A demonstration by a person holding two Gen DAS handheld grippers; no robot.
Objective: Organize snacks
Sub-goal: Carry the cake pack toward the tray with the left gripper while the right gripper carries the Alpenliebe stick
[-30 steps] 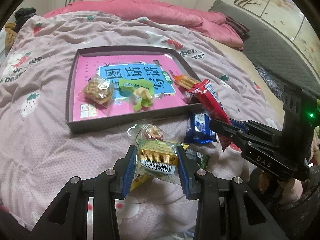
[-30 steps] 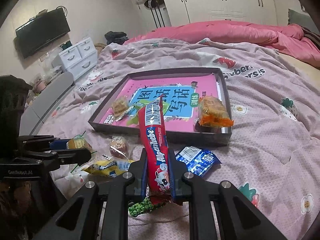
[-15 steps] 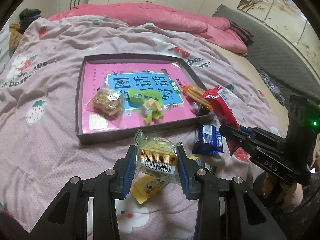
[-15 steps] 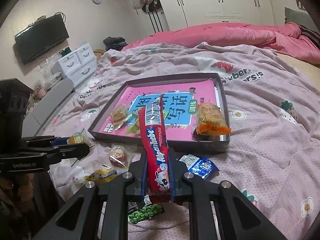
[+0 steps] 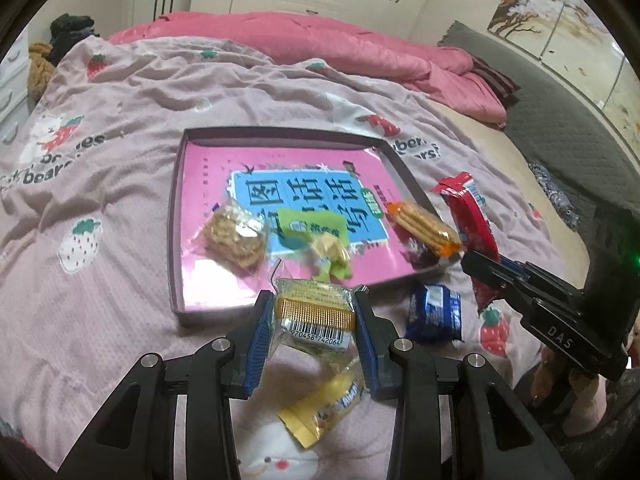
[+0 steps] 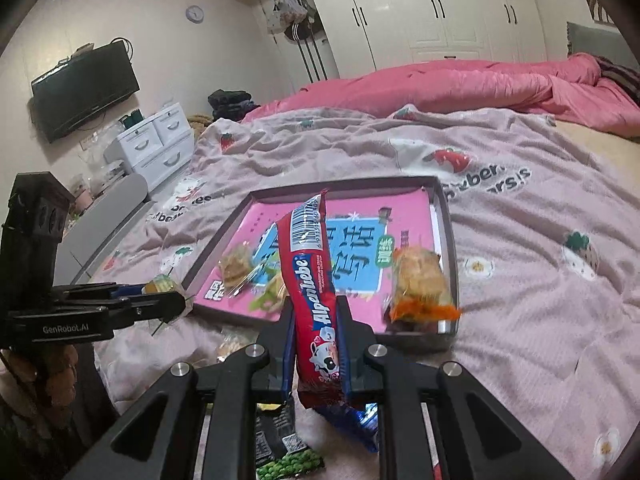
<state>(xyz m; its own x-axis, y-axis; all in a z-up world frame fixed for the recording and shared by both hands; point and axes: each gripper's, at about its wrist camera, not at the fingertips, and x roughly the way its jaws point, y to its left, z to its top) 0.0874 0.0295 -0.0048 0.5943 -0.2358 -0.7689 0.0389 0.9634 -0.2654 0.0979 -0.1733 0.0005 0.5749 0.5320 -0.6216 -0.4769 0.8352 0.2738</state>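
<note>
Three snacks lie in the tray (image 5: 176, 216); left claw (image 5: 314, 320) grips a barcoded packet (image 5: 316, 316), right claw (image 6: 316, 344) grips the Alpenliebe pack (image 6: 310, 280); several wrappers remain on the bed (image 5: 100, 184).

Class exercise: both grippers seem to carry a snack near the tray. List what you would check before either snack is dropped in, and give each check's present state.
1. Left gripper clamps the barcoded green snack: ok.
2. Right gripper clamps the red Alpenliebe pack: ok.
3. Tray has bare floor for more: ok.
4. Either snack fully above the tray: cannot tell.
5. Loose snacks left on the bedspread, e.g. blue packet, yellow packet: not ok.
</note>
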